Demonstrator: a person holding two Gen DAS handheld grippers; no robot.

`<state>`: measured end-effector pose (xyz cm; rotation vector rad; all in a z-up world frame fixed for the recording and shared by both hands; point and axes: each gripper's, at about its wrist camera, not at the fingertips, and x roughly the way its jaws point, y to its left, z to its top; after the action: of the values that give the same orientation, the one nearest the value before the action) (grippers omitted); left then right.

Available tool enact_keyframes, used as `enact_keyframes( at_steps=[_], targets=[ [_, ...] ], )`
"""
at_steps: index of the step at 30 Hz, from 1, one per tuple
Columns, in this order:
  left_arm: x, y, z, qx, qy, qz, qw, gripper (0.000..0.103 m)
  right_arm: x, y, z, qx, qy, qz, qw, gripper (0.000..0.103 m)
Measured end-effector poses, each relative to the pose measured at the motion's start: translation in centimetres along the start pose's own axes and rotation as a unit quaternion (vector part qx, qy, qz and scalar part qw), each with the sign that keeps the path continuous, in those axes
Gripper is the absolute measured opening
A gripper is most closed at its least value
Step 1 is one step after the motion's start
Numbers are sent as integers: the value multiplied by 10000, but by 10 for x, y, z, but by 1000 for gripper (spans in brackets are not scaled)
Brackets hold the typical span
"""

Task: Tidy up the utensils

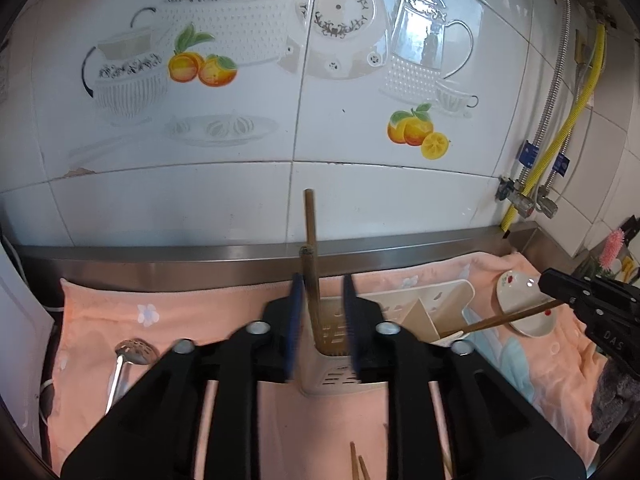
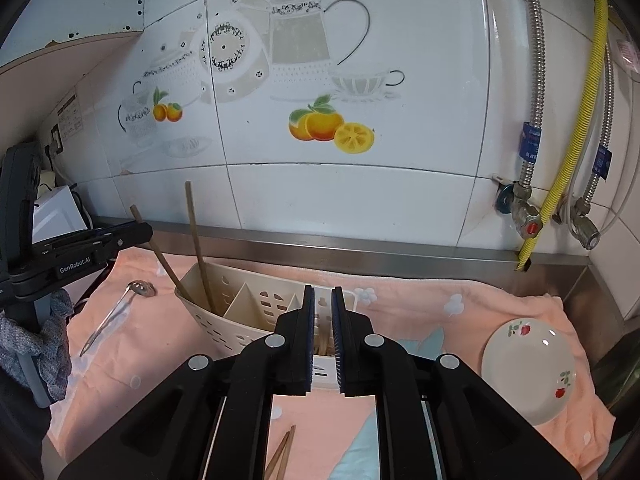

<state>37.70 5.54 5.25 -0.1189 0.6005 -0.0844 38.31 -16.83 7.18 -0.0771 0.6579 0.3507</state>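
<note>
A cream slotted utensil holder (image 1: 428, 312) (image 2: 240, 312) stands on a pink towel (image 1: 200, 320) (image 2: 420, 320). Two wooden chopsticks (image 1: 311, 264) (image 2: 196, 240) stand in its left compartment. My left gripper (image 1: 320, 284) is open around them, jaws apart on either side; the left gripper also shows in the right wrist view (image 2: 140, 234). My right gripper (image 2: 321, 308) hovers over the holder's right compartment, jaws narrowly apart, with a chopstick (image 1: 504, 318) between its tips and its lower end in the holder. Two more chopsticks (image 1: 358, 464) (image 2: 282, 456) lie on the towel.
A metal slotted spoon (image 1: 128, 356) (image 2: 120, 308) lies on the towel at left. A small flowered plate (image 1: 524, 304) (image 2: 528, 368) sits at right. Tiled wall, steel ledge (image 1: 240, 256), and gas pipes (image 2: 560, 168) stand behind.
</note>
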Motion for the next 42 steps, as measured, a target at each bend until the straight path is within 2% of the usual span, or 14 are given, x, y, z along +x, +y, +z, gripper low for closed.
enact_keyframes(
  at_steps=[1,3,6,8,11,13,15,17,19,30,42],
  targets=[
    [-1,0,0,-3,-9,-13,10000,27,-1,0,0,10,-15,-4,10000,17],
    [-4,0,-1,-1,-13,-6,10000,29,-5,-1,0,14,-52,-19,10000,18],
    [-7,0,-2,1,-31,25,10000,40,-11,-2,-1,23,-107,-31,9999,27],
    [-11,-1,-4,-1,-42,28,10000,42,-14,-2,-2,21,-136,-40,9999,28],
    [-15,-2,-6,25,-55,59,10000,47,-20,-2,-3,46,-181,-59,9998,38],
    [-21,-2,-8,38,-83,92,9999,59,-24,-2,-3,48,-198,-64,9998,40],
    [-27,-1,-11,32,-125,146,9998,64,-28,-2,-3,72,-226,-71,9997,46],
    [-30,0,-13,46,-122,171,9998,67,-34,-3,-4,89,-258,-84,9996,48],
    [-35,1,-17,43,-121,223,9997,75,-38,-3,-5,104,-272,-91,9995,55],
    [-65,9,-42,-60,-257,289,9992,88,-68,5,-21,30,-340,-122,9993,70],
    [-87,21,-79,-238,-216,274,9991,95,-91,23,-58,-245,-395,-247,9986,84]
  ],
)
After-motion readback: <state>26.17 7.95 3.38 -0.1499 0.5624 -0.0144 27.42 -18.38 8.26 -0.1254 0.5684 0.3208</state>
